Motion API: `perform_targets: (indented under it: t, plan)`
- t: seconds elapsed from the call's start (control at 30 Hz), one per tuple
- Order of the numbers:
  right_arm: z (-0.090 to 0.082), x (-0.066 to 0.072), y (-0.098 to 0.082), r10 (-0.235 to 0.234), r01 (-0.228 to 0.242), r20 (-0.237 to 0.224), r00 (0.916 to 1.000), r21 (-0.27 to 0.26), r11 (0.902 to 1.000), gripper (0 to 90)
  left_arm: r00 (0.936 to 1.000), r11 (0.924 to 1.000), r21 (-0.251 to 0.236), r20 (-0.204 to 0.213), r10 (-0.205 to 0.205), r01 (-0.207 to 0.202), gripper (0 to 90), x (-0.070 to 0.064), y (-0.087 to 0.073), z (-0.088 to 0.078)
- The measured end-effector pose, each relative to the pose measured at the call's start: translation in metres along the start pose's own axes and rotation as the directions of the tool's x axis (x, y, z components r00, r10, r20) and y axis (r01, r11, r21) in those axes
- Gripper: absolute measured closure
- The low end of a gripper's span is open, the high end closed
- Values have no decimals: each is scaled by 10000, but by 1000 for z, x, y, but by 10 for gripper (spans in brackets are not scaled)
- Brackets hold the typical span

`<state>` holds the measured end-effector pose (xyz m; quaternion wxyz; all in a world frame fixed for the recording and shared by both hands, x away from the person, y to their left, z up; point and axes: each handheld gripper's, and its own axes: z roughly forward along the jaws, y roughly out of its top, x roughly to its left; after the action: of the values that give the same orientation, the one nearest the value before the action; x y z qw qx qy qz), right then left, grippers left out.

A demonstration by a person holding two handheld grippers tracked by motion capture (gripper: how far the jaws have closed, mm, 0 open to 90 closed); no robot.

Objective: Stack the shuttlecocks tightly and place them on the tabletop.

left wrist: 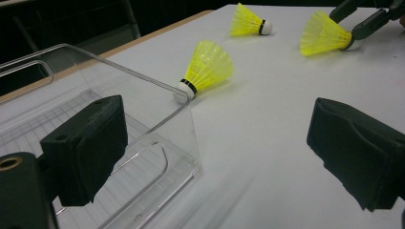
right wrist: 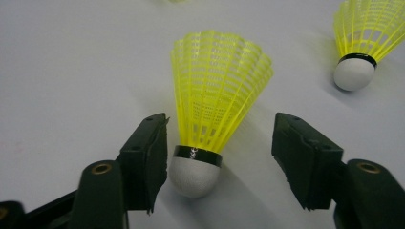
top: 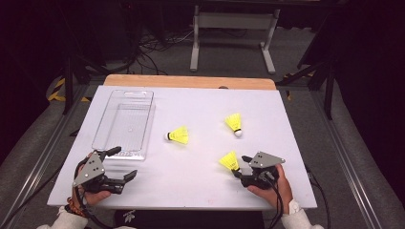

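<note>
Three yellow shuttlecocks lay on the white table (top: 200, 167) beside a clear plastic bin (top: 125, 121). The left gripper (top: 117, 168) waited wide open and empty at the bin's near corner. The right gripper (right wrist: 219, 157) stood open astride the nearest shuttlecock (right wrist: 215, 95), one jaw touching its cork. Featherlight, its skirt crushable, it probably wanted pinching at the firm cork.

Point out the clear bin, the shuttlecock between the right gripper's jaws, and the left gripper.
clear bin (top: 125, 121), high view, floor.
nearest shuttlecock (right wrist: 217, 90), right gripper view, yellow skirt.
left gripper (top: 123, 164), high view, between its fingertips.
</note>
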<state>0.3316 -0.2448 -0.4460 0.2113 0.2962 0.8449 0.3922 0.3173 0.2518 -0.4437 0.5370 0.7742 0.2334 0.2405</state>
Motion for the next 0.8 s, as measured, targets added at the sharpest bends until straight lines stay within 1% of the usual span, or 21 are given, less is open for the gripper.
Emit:
perform_targets:
  t: [0.07, 0.1, 0.13, 0.2, 0.27, 0.3, 0.33, 0.43, 0.5, 0.53, 0.6, 0.63, 0.67, 0.73, 0.8]
  plan:
    - [1, 1, 0, -43, 44, -117, 9999, 93, 9999, 397, 10000, 10000, -12, 23, 24, -24, 73, 0, 0, 0]
    - [2, 2, 0, -139, 146, -294, 9995, 219, 9997, 412, 10000, 10000, -2, 14, 18, -18, 73, 0, 0, 0]
    - [2, 2, 0, -139, 146, -294, 9995, 219, 9997, 412, 10000, 10000, -5, 23, -3, 3, 73, 0, 0, 0]
    - [5, 2, -1, -195, 210, -320, 9993, 473, 9987, 416, 10000, 10000, 25, 74, -18, 17, 71, 1, -1, 1]
    - [7, 2, -2, -258, 278, -272, 9993, 762, 9967, 439, 10000, 10000, 61, 82, -25, 24, 71, 1, -1, 1]
    - [7, 2, -2, -258, 278, -272, 9993, 762, 9967, 439, 10000, 10000, 61, 82, -25, 24, 71, 1, -1, 1]
    - [7, 2, -2, -245, 264, -230, 9994, 874, 9958, 445, 10000, 10000, 43, 87, -19, 19, 71, 1, -1, 1]
    - [7, 0, -2, -103, 145, -377, 9992, 1110, 9937, 535, 9999, 9999, 101, 130, -17, 16, 71, 1, -1, 2]
    - [8, 1, -2, -185, 232, -413, 9990, 1177, 9928, 548, 9999, 9999, 120, 141, 10, -12, 71, 0, -1, 3]
    - [8, 1, -3, -186, 236, -413, 9990, 1251, 9919, 581, 9999, 9999, 123, 153, 26, -28, 71, 0, 0, 3]
    - [8, 0, -3, -99, 150, -416, 9991, 1247, 9921, 613, 9998, 9999, 152, 167, 46, -49, 71, 0, 0, 4]
    - [8, 0, -3, -99, 150, -416, 9991, 1247, 9921, 613, 9998, 9999, 152, 167, 46, -49, 71, 0, 0, 4]
    - [8, 0, -3, -137, 179, -348, 9993, 1253, 9920, 633, 9999, 9999, 137, 166, 28, -30, 71, 0, -1, 4]
    - [8, 0, -3, -150, 191, -334, 9993, 1257, 9919, 639, 9999, 9998, 183, 165, 38, -41, 71, 0, -1, 4]
    - [7, 0, -2, -205, 226, -179, 9996, 1244, 9920, 645, 9999, 9998, 217, 167, 29, -32, 71, 0, -1, 4]
